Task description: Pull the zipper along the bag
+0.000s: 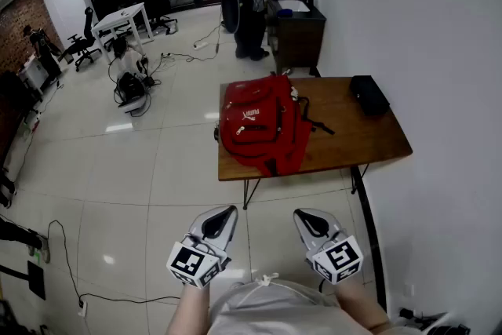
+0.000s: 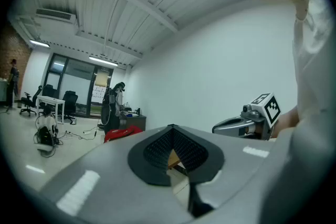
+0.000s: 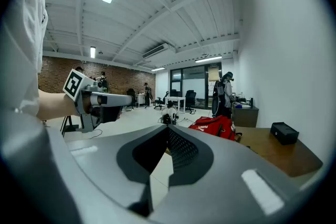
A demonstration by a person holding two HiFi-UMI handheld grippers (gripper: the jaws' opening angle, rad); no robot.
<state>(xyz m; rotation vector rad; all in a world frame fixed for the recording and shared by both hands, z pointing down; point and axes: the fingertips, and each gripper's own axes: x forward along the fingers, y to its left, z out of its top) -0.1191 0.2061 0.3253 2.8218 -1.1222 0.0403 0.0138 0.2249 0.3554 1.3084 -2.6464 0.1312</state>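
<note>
Left tongs (image 1: 230,211) and right tongs (image 1: 300,214) closed, empty, well short of bench (image 1: 353,139); red bag (image 1: 263,110) likely soft, light, will drag: brace fabric, pinch zipper (image 1: 249,130)

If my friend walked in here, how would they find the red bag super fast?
Find the brown wooden table against the white wall. The red backpack lies on its left half, slumping over the near edge. It is the only red thing there; its one neighbour is a small black case at the far right corner.
</note>
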